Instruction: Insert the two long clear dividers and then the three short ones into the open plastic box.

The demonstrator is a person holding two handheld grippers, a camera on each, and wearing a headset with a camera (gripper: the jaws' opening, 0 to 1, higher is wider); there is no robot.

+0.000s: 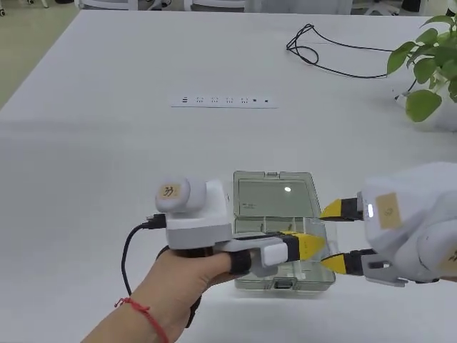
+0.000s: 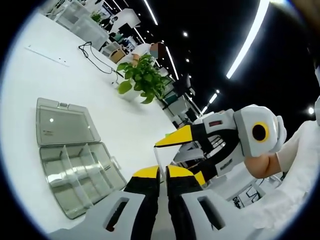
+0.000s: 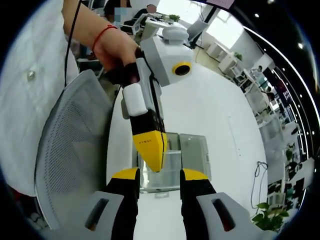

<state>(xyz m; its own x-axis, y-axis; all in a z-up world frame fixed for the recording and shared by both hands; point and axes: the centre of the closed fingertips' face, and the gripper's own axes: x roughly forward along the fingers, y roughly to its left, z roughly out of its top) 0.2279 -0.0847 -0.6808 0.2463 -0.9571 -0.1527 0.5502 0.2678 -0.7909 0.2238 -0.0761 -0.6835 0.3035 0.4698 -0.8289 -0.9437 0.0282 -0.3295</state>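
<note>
The left gripper's (image 1: 307,246) jaws are squeezed together just above the open box (image 1: 275,194) on the desk (image 1: 107,157). The right gripper's (image 1: 333,236) jaws are spread wide beside the box's right edge. Clear dividers (image 2: 65,162) stand inside it.

tongs 2: left tongs (image 1: 307,245), right tongs (image 1: 334,236) | plastic box (image 1: 275,196) 1 below tongs | clear divider (image 2: 162,156) 1 in left tongs | power strip (image 1: 223,101) 1 beyond tongs | black cable (image 1: 341,71) 1 | potted plant (image 1: 423,104) 1 | counter (image 1: 107,157) 1
</note>
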